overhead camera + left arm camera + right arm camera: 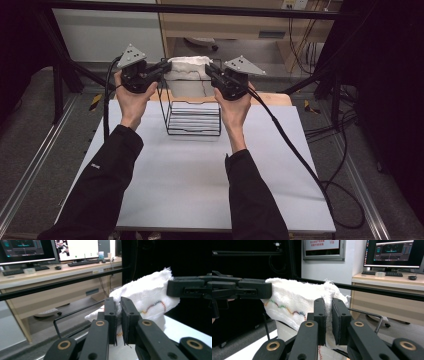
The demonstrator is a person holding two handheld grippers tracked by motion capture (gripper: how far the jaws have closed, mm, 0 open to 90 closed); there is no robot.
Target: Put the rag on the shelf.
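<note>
We can read just one thing: the number 119 on a framed wall sign [323,248], above and behind the right tongs [329,312] in the right gripper view. The red lines beside it are too blurred for us, as is the writing on the monitor [392,252] to their right

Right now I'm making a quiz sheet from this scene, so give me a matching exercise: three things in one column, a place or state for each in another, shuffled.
Things:
1. white towel
2. wire rack
3. left gripper

Places or states:
A. stands on the table
B. shut on a towel edge
C. stretched between both grippers above the rack

Pairs: 1-C, 2-A, 3-B
</note>
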